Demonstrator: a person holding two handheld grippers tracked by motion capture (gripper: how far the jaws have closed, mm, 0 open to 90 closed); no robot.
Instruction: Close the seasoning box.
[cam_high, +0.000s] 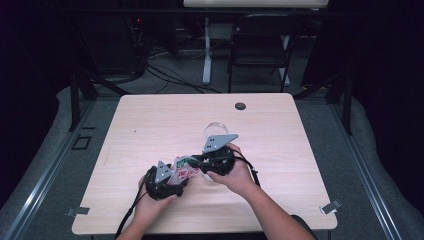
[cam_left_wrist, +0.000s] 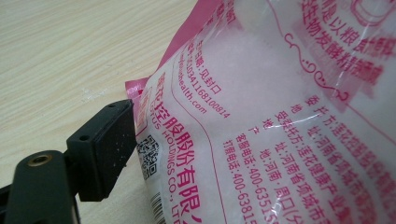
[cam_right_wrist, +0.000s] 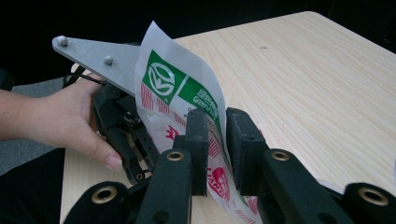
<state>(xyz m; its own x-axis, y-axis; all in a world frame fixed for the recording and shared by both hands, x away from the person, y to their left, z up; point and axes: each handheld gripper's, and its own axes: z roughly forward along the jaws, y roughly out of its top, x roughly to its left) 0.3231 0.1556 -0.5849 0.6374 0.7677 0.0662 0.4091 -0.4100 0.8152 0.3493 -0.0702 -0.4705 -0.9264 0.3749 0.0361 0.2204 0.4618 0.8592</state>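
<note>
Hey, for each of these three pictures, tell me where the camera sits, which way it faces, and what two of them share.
High view: above the person's side, facing forward and down on the table; both forearms, the left gripper and right gripper meet at a bag.
Left gripper view: rides the left gripper, facing the pink-printed bag close up; one black jaw beside it.
Right gripper view: rides the right gripper, facing the left hand; the bag's edge stands between its jaws.
Shared: the bag and the table.

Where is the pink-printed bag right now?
In the high view, the bag sits near the table's front edge, between the left tool and the right tool, below the clear round lid.
</note>
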